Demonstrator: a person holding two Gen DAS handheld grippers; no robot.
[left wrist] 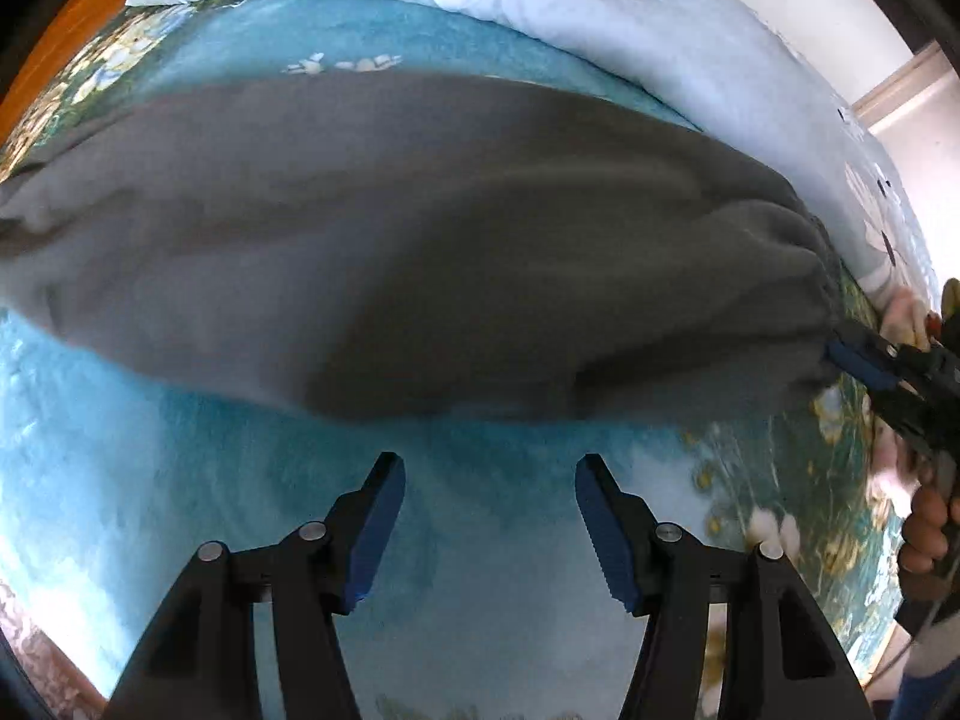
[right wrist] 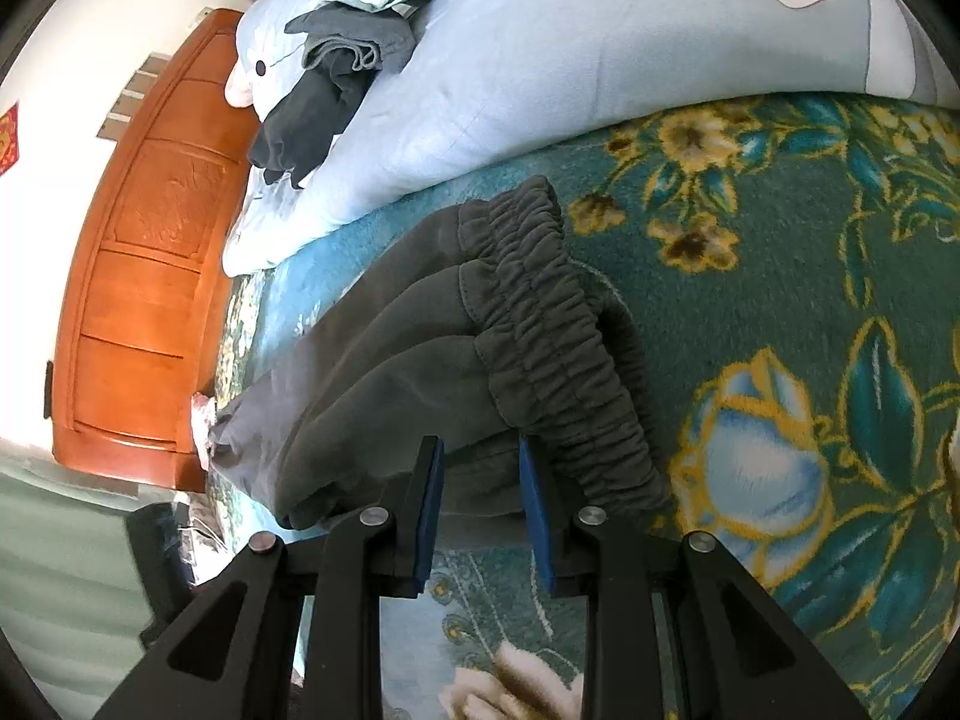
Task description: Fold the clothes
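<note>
Grey sweatpants (left wrist: 384, 240) lie stretched across a teal floral blanket (left wrist: 180, 468) on a bed. In the right wrist view their elastic waistband (right wrist: 558, 324) is bunched at the near end. My right gripper (right wrist: 480, 450) has its jaws partly closed around the waistband edge, with fabric between the blue pads (right wrist: 432, 504); it also shows at the right edge of the left wrist view (left wrist: 852, 354). My left gripper (left wrist: 489, 468) is open and empty, hovering over the blanket just short of the pants' near edge.
A light blue quilt (left wrist: 540, 0) is heaped along the far side of the bed, with more dark and pale clothes (right wrist: 336, 60) piled on it. An orange wooden headboard (right wrist: 138, 276) stands at the left of the right wrist view.
</note>
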